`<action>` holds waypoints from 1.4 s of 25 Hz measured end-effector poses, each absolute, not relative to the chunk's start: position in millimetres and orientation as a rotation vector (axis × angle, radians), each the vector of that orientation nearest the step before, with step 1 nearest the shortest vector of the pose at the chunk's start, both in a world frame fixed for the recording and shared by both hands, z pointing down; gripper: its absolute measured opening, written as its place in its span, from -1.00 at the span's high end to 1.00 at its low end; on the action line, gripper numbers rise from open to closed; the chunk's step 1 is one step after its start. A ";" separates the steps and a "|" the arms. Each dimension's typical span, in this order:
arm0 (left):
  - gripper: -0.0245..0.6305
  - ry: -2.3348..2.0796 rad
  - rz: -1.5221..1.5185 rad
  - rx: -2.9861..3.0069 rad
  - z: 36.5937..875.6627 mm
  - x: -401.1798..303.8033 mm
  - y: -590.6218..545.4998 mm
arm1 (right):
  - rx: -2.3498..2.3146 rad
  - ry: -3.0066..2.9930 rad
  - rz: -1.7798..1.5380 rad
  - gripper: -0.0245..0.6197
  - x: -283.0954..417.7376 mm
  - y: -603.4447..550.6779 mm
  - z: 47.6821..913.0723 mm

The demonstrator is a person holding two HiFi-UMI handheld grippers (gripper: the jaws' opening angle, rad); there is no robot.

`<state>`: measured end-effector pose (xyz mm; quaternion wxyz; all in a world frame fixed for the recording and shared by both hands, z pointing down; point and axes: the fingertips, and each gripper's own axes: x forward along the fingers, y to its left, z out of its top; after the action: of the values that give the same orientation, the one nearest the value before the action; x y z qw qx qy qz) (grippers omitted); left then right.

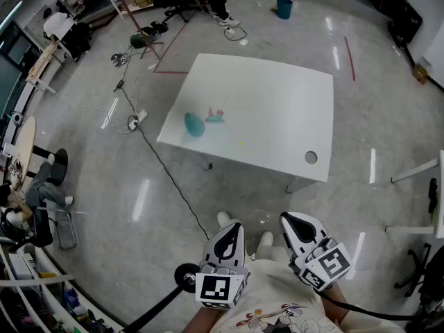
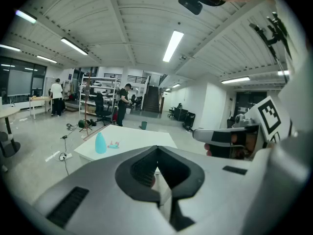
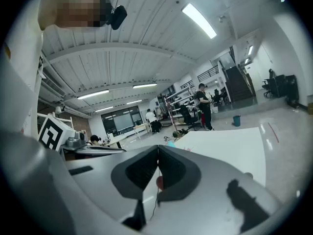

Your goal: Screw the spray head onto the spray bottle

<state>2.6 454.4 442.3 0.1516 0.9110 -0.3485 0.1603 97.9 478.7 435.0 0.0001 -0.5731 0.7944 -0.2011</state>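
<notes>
A teal spray bottle (image 1: 194, 124) stands near the left edge of a white table (image 1: 277, 109), with a teal and pink spray head (image 1: 216, 116) lying just to its right. The left gripper view shows the bottle (image 2: 100, 143) and the spray head (image 2: 114, 145) far ahead. Both grippers are held close to the person's body, well short of the table. My left gripper (image 1: 229, 230) is shut with nothing in it. My right gripper (image 1: 290, 222) is shut and empty too. In the right gripper view only a sliver of the bottle (image 3: 170, 137) peeks over the jaws.
A black cable (image 1: 166, 168) runs across the grey floor left of the table. A teal bin (image 1: 284, 7) stands beyond the table. People stand by shelves (image 2: 100, 94) in the background. A cluttered rack (image 1: 28, 283) and a chair sit at the lower left.
</notes>
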 end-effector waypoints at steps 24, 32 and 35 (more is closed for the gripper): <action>-0.39 -1.171 0.425 2.869 544.8 -92.9 14.6 | -1.827 2.664 -0.635 0.90 -10.3 78.1 438.0; -0.60 -1.226 0.547 2.723 694.6 -77.4 -74.5 | -1.791 2.830 -0.706 0.90 14.3 39.3 476.7; -0.68 -1.185 0.542 2.686 725.7 -61.8 -93.3 | -1.752 2.881 -0.766 0.90 21.4 30.7 494.0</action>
<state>-61.8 -93.3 725.7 0.0780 0.8970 -0.3956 0.1810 21.4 30.7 494.0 -0.1574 -0.5003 0.8228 -0.2188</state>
